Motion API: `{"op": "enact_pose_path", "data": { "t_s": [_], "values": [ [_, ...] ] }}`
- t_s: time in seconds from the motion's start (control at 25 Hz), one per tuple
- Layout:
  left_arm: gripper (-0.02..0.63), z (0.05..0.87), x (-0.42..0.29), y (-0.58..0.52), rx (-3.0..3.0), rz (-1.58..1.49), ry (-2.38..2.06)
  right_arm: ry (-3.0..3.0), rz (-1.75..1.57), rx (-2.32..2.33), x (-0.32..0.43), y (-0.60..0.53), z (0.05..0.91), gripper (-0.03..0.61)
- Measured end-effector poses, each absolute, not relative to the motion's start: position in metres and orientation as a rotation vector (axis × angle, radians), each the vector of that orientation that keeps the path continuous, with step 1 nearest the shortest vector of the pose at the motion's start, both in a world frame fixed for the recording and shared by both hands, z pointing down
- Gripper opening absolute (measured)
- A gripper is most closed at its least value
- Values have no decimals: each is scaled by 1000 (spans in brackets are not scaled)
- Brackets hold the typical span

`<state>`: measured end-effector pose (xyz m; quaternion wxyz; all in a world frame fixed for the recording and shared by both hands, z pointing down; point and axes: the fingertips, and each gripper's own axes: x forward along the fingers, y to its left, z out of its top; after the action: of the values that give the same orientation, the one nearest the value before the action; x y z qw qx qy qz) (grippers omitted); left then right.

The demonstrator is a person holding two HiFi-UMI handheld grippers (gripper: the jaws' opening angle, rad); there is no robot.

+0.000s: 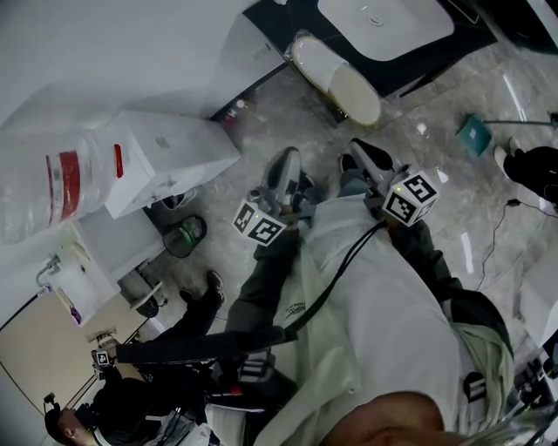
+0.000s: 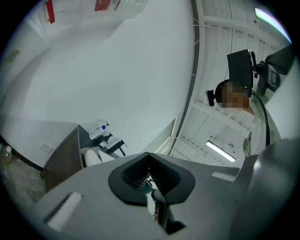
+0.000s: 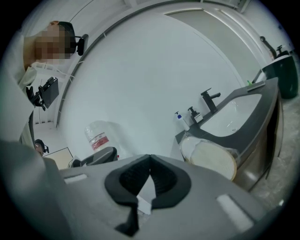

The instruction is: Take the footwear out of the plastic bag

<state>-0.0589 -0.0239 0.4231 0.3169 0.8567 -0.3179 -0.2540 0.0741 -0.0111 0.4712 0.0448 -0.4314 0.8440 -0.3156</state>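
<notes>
- The task is only starting: both grippers are hanging mid-frame in the head view, well apart from the bag.
- The left gripper (image 1: pixel 287 159) and right gripper (image 1: pixel 363 150) are keeping their jaws fully together, holding nothing.
- The footwear (image 1: pixel 353 91), pale inside the plastic bag (image 1: pixel 307 54), is lying at the upper middle, below the sink (image 1: pixel 384 26).
- Its long axis is running upper left to lower right; I cannot tell which end is the toe.
- Next likely calls for reaching down and parting the jaws.

No text I can read anywhere. The red label (image 1: pixel 64 185) on the clear plastic jug (image 1: pixel 30 205) has print, but it's too blurred. My left cube (image 1: pixel 259 223) and right cube (image 1: pixel 410 199) show only black-and-white square markers: 0 letters, 0 numbers.
</notes>
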Motion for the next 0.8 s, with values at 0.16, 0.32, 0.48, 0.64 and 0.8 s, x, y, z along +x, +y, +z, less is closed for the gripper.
{"op": "enact_pose_path", "data": {
  "t_s": [0.16,0.32,0.48,0.64,0.8],
  "values": [
    [-17,423,-55,-23,2255,-670,-825,2615,-920,-1285,71,-10,464,2],
    [-17,422,-51,-23,2263,-669,-812,2710,-826,-1260,65,-7,458,2],
    [-17,421,-55,-22,2270,-666,-832,2867,-723,-1229,53,-5,459,2],
    [-16,420,-57,-20,2265,-674,-832,3099,-400,-1266,49,-1,453,2],
    [-16,423,-62,-21,2254,-680,-838,2981,-432,-1249,57,-5,448,2]
  ]
}}
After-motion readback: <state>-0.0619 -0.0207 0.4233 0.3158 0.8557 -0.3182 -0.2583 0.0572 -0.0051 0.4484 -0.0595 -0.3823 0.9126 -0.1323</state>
